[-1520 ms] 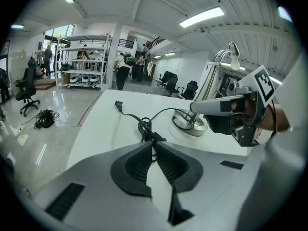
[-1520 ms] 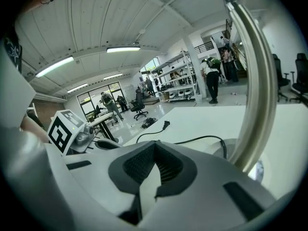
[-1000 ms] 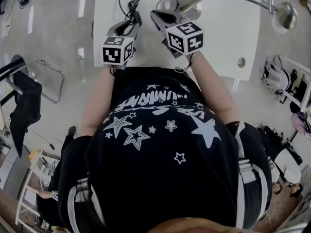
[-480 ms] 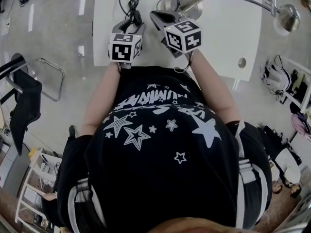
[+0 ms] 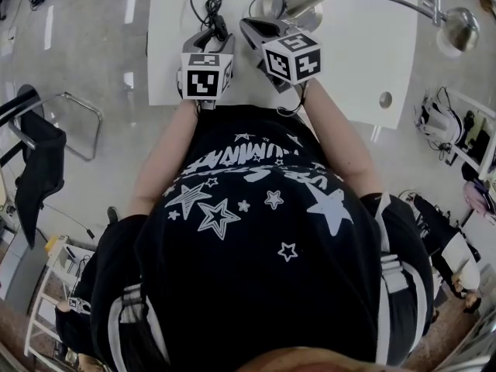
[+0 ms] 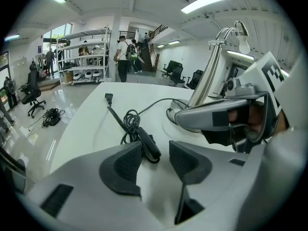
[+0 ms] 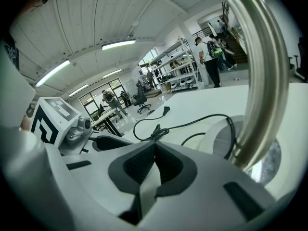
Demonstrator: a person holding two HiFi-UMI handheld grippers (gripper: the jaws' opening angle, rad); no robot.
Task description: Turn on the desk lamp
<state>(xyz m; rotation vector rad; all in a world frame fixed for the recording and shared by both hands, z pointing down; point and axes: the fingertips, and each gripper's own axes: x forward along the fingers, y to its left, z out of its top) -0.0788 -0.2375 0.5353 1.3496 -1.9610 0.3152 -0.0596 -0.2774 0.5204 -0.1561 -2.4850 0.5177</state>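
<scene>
Left gripper has edged right, fingers just opened astride the cord switch; right gripper closed, empty; advise centring before squeezing.

Person wears black shirt printed with white stars and lettering. Left claw and right claw: grey shells, black ribbed pads, black-and-white marker cubes.

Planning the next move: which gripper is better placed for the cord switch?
Probably the left gripper: its jaws have just opened, and the cord switch lies at their tips. The right gripper is shut, beside the lamp post.
</scene>
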